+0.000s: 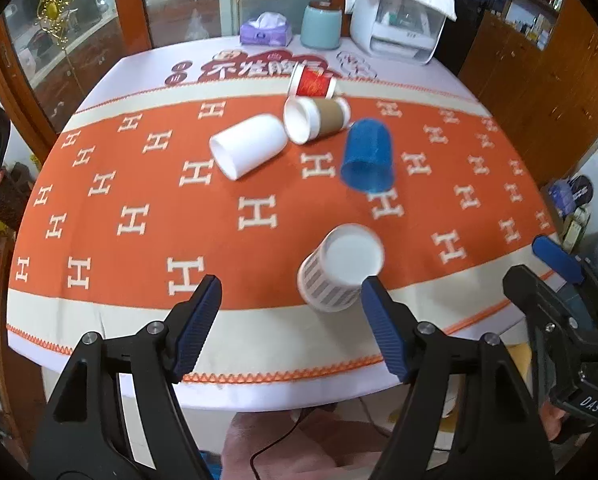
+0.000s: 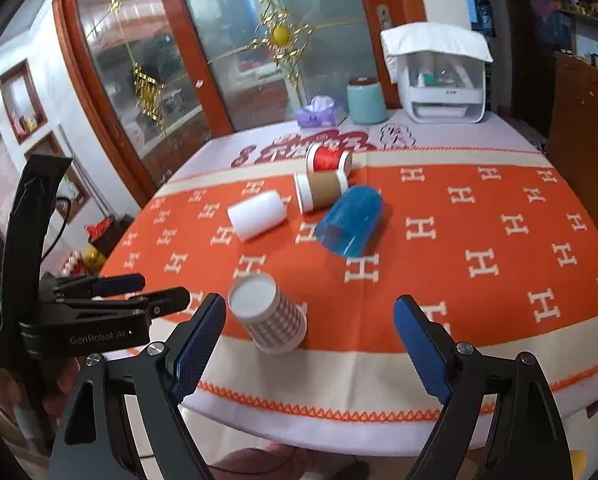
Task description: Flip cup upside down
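Cups lie scattered on the orange H-patterned tablecloth point(image 1: 139, 184), and the nearest, a grey-checked paper cup point(image 1: 339, 268), sits close to the near edge with a flat white disc facing the camera, probably its base, so it may already be upside down or tilted; blur makes that hard to settle. In the left wrist view the left gripper point(image 1: 291, 324) is spread wide and holds nothing, its right finger just beside the checked cup's near wall; farther off lie a white cup point(image 1: 249, 146), a brown-sleeved cup point(image 1: 317, 118), a red cup point(image 1: 313, 82) and a blue plastic cup point(image 1: 367, 156), all on their sides. In the right wrist view the right gripper point(image 2: 311, 340) is likewise wide open and empty, with the checked cup point(image 2: 269, 312) between its fingers toward the left one. A good grasp would likely centre the cup first, close gently on its thin wall, lift clear, then rotate and set the rim flat.
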A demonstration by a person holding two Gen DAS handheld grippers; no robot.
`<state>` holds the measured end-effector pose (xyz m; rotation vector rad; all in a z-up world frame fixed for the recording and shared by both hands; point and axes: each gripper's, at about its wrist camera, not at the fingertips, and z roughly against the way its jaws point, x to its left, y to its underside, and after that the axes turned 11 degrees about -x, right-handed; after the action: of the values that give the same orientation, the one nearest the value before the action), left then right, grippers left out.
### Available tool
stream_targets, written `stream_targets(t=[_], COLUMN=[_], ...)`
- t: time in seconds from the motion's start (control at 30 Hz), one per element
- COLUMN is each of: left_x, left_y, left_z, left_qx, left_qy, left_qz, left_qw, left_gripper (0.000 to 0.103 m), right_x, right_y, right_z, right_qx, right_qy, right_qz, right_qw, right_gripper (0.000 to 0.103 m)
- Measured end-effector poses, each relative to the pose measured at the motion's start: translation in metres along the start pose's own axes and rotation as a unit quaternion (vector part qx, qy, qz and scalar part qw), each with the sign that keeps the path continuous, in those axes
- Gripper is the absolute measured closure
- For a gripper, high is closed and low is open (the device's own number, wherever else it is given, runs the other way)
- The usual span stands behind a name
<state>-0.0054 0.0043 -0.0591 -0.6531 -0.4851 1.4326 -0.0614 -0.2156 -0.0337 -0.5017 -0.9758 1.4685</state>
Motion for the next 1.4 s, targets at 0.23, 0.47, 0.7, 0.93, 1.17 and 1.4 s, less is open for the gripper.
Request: stream_targets(t=[0.23,0.47,0.7,0.93,1.17,1.4], left_x=[-0.016,-0.028,-0.027,-0.025,-0.024,-0.024], left_y=[-0.022,-0.028,-0.029,-0.028,-0.03,-0.032], left_z=[0.034,0.06,0.071,0.073,0.072,0.068], left_qx=[-0.037,-0.061,-0.072,-0.079,-0.082,-0.078], left_qy=[-0.008,-0.024,-0.037,-0.041,-0.044,-0.044], left_qz=[0.001,-0.003,0.01,0.015,0.017,0.019], left_qw=[0.9993,0.9979,0.9967,0.9959,0.9955,0.9958], left_gripper=[0.032,0.031,0.031,0.031,0.031,0.031], right_x=[0.001,0.02,0.04,0.039,0.033,0.03], right_y=[-0.042,-0.065,-0.07,-0.066,-0.066,-0.064], right_z=[0.022,0.039,0.046,0.041,0.033,0.025], right_qx=[0.011,0.005,-0.005,-0.005,0.005,0.01], right_qy=[-0.014,-0.014,-0.004,0.009,0.013,0.02], right_qz=[-0.039,-0.022,0.008,0.007,0.002,-0.001], right_qw=[0.999,1.0,1.0,1.0,1.0,1.0], right_gripper=[0.016,0.015,0.015,0.012,0.012,0.012])
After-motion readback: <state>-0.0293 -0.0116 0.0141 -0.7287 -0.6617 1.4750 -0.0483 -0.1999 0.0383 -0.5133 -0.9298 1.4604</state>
